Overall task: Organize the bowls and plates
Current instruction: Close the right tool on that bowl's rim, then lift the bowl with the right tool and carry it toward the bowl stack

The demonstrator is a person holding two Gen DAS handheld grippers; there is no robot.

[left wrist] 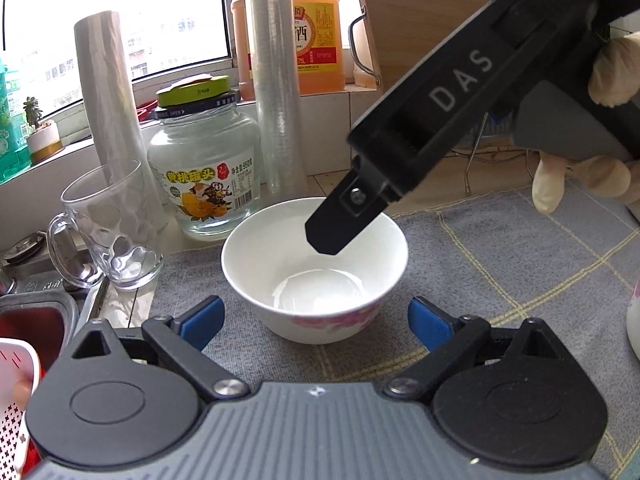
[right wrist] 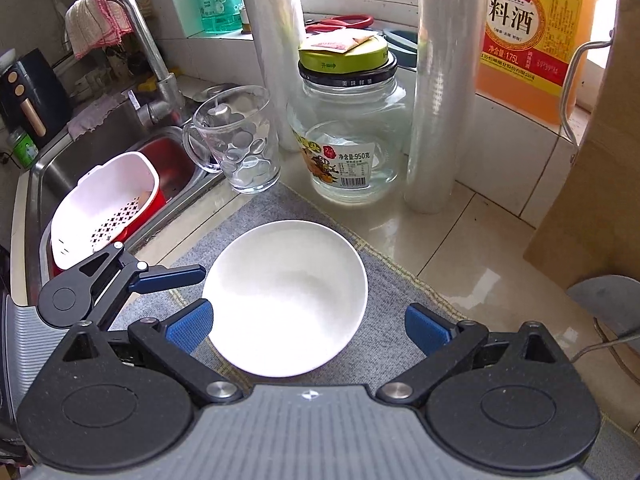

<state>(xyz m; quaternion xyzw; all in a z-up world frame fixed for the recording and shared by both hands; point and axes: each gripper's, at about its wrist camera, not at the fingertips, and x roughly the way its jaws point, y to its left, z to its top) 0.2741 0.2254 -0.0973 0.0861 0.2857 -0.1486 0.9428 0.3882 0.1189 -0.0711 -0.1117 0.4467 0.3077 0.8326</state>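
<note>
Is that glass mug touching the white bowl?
Apart. In the right wrist view, a strip of grey mat shows plainly between the glass mug and the white bowl; the left wrist view shows the same gap.

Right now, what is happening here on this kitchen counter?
A person holds a gripper in each hand over a white ceramic bowl with pink flowers on a grey checked cloth. The left gripper is open, its blue fingers on both sides of the bowl. The right gripper is open too, above the bowl. Nothing is grasped yet.
</note>
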